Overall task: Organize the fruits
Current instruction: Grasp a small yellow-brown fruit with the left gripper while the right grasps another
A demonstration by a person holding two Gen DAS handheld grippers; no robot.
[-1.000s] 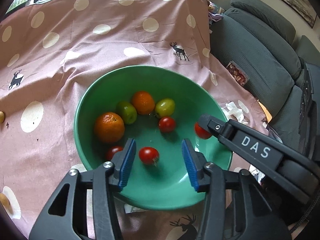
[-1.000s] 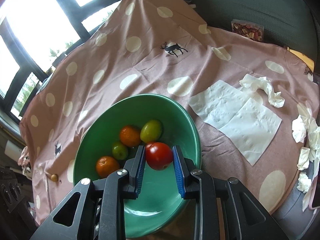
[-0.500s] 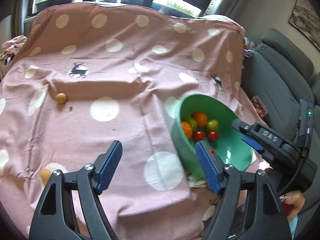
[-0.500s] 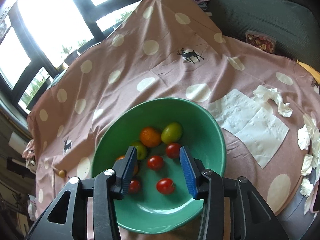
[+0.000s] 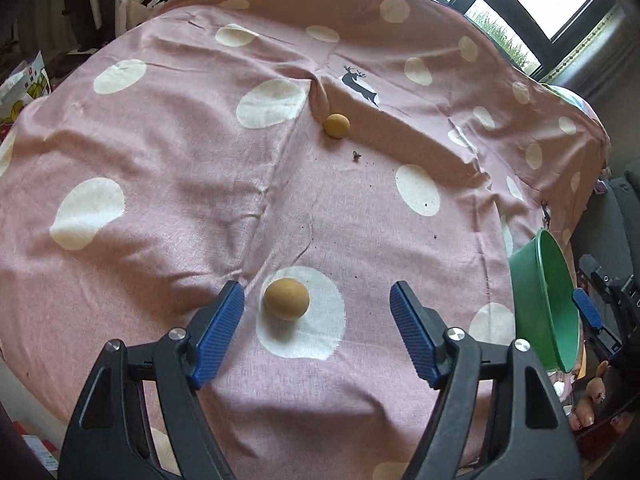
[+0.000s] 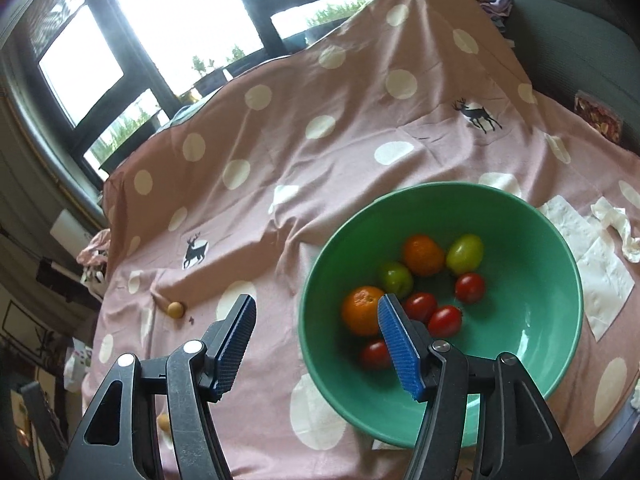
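A tan round fruit lies on the pink dotted cloth between the jaws of my left gripper, nearer the left pad. The jaws are closing and neither pad touches it. A second tan fruit lies farther off by a fold. The green bowl holds two oranges, two green fruits and several red tomatoes. My right gripper hangs over the bowl's left rim. Its jaws are opening with nothing between them.
White tissues lie on the cloth right of the bowl. A grey sofa stands beyond the table's right side, and windows run behind. The bowl sits at the right edge of the left wrist view. Another tan fruit lies left of the bowl.
My left gripper swung left, away from the bowl, to the tan fruit, and its jaws widened. My right gripper let the red tomato drop into the bowl and opened.
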